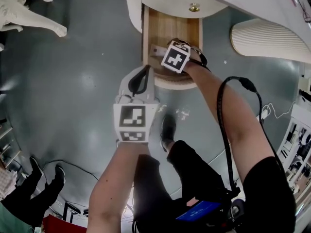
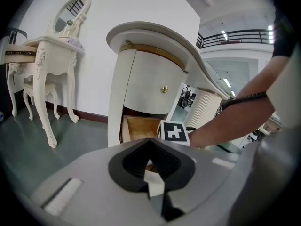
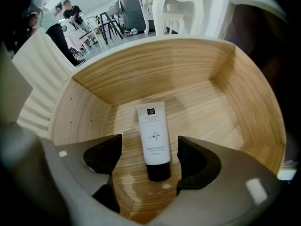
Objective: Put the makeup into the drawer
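A white makeup tube (image 3: 154, 134) with a black cap lies flat on the floor of the open wooden drawer (image 3: 94, 102). My right gripper (image 3: 149, 157) points straight down into the drawer and is open. Its two black pads stand on either side of the tube's cap end without touching it. In the head view the right gripper (image 1: 171, 58) hangs over the drawer (image 1: 158, 30). My left gripper (image 1: 145, 71) hovers just in front of the drawer, shut, its black pads meeting at the tip with nothing seen held. In the left gripper view the left gripper (image 2: 151, 144) faces the drawer (image 2: 136, 128).
The drawer belongs to a curved white cabinet (image 2: 146, 84) with a brass knob (image 2: 164, 89). A white dressing table with a mirror (image 2: 51, 55) stands to the left. A ribbed white panel (image 1: 267, 38) is at the right. Another person's legs (image 1: 43, 183) are at the lower left.
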{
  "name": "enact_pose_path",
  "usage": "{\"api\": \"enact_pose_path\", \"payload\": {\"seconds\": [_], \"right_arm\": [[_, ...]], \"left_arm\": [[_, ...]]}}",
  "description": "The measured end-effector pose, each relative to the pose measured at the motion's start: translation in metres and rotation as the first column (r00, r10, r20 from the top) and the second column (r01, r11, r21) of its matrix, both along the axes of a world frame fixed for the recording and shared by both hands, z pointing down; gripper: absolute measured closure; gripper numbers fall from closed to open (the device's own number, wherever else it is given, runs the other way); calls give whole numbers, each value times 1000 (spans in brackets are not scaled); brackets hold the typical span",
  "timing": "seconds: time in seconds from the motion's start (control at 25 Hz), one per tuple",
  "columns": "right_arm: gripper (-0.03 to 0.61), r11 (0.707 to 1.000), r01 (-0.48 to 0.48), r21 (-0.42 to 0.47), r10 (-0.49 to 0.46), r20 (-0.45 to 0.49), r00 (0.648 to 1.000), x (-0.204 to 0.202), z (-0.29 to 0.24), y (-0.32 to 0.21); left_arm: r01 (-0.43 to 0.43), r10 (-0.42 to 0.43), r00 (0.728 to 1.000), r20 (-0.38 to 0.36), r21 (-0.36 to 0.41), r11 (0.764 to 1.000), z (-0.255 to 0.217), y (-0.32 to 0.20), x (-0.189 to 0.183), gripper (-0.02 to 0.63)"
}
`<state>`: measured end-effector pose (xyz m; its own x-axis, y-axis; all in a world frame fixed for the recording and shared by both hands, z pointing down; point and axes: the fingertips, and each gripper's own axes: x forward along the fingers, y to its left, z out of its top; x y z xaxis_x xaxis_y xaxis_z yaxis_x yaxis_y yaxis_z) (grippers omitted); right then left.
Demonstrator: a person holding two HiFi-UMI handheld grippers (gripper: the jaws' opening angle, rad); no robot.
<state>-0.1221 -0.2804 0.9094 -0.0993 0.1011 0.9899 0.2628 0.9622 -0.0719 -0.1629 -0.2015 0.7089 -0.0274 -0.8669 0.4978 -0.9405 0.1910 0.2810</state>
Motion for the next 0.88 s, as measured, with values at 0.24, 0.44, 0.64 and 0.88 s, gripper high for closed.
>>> {"api": "enact_pose_path", "payload": {"seconds": [0.24,0.44,0.64,0.88], "right_arm": [[190,1000,2,-3,-2,50,999,-8,-14,-2],[205,1000,-1,-2,1,119,993,-17,-39,-2],[361,1000,-23,-16,25,159,987,-16,-77,-1],[529,986,-123,-111,150,281,948,-16,-132,16]], "left_arm": [[-7,7,1000,4,3,1000,-6,-6,3,614],[-15,15,1000,11,-10,1000,-12,-6,7,614],[-12,12,1000,16,-11,1000,-36,-6,9,614],[-13,13,1000,28,-7,1000,-69,-5,13,614]]}}
